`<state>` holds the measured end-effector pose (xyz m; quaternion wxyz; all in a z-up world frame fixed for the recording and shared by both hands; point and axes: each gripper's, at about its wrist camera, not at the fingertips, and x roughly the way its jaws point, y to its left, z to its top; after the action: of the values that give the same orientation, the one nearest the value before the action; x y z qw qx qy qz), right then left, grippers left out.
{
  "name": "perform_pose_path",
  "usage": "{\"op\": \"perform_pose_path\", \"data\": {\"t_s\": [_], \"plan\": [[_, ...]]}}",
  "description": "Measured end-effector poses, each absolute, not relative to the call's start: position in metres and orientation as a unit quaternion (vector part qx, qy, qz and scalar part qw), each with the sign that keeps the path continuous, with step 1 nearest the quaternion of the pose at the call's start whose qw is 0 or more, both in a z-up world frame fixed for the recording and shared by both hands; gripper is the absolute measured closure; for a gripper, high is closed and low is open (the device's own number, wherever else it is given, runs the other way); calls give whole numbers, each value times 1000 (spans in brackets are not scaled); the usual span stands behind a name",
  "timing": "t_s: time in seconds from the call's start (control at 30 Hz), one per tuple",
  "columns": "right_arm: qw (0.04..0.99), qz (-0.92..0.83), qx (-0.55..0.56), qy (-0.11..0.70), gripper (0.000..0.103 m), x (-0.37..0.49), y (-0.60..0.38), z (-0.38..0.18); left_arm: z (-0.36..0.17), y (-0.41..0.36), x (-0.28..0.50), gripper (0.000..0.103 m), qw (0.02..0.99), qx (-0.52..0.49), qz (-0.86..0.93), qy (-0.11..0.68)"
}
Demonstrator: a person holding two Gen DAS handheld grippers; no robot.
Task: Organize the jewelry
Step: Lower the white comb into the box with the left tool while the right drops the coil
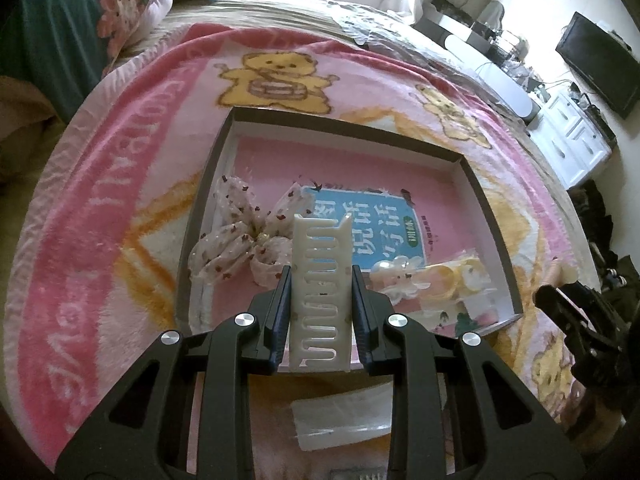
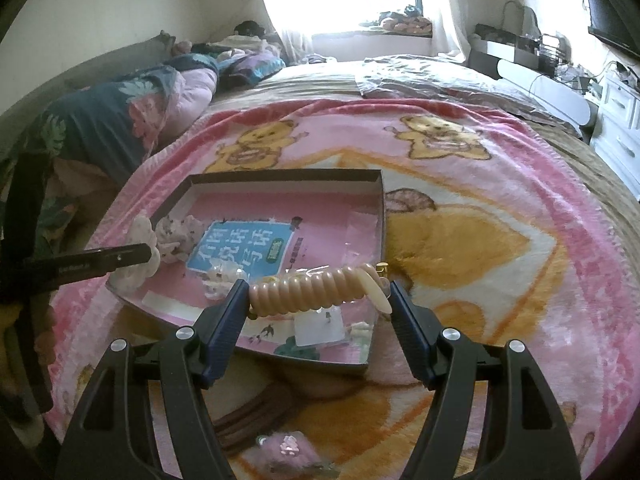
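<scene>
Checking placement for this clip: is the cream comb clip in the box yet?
Not yet: the cream comb clip is clamped between the left gripper fingers, held over the box.

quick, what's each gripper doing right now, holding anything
left gripper: shut on the white comb-like hair clip, above the box.
right gripper: shut on the beige ribbed hair clip, held lengthwise.
</scene>
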<state>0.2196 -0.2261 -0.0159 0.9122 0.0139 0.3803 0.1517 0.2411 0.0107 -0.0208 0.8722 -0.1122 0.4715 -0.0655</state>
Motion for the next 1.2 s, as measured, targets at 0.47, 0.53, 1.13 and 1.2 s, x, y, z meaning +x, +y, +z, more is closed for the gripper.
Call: {"op": "perform_pose_path", "data": {"t_s": [0.47,0.53,1.13,1.2], "plan": [[894,151,-18,421,34,243,-199,-47,-24,13,246,83,873,-108,-63,472],[891,154,-25,426,33,244,-195,-51,-24,15,246,83,872,-109,-62,472],[911,163,2,378,7,209,-212,-6,2,14,226,79,880,-113,-68,456],[915,162,5,370,6,204,-216,1,9,13,221,66,883,-115,-70,450]]}}
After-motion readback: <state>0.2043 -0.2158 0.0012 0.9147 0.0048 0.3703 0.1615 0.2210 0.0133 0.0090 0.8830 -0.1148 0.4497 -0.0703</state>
